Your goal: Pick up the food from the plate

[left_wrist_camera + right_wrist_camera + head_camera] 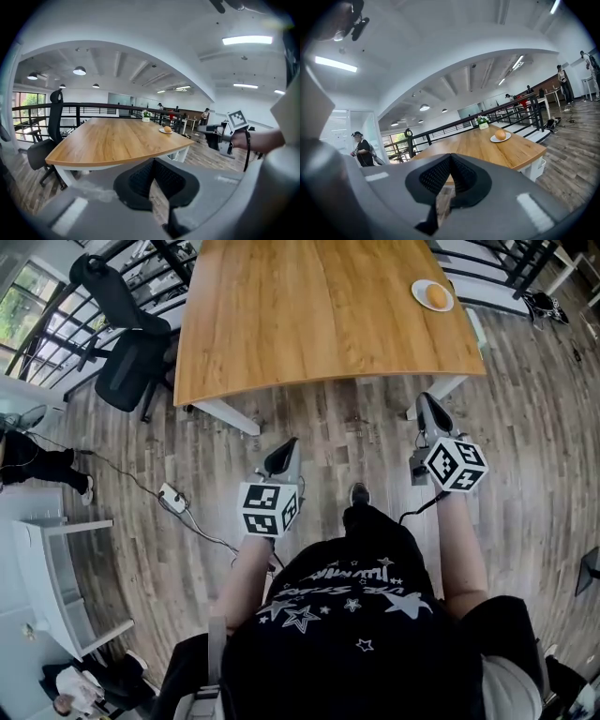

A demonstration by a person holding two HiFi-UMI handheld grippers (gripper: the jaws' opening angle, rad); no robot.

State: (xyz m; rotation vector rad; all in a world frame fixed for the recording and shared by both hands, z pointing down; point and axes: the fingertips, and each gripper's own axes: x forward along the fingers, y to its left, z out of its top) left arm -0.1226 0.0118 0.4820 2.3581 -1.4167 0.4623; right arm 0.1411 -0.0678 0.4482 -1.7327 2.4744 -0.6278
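A round orange-brown piece of food (pixel 437 295) lies on a small white plate (pixel 422 296) near the right edge of a long wooden table (pixel 309 306). The left gripper view shows the food (pixel 167 129) far off on the table. In the right gripper view the food (pixel 500 135) sits on its plate (pixel 493 139). My left gripper (pixel 281 457) and right gripper (pixel 431 412) hang over the floor short of the table's near edge. Both are shut and hold nothing.
A black office chair (pixel 127 352) stands at the table's left corner. A cable and power strip (pixel 172 498) lie on the wooden floor at the left. A small flower pot (pixel 483 123) stands at the table's far end. A person (pixel 361 150) stands far off at the left.
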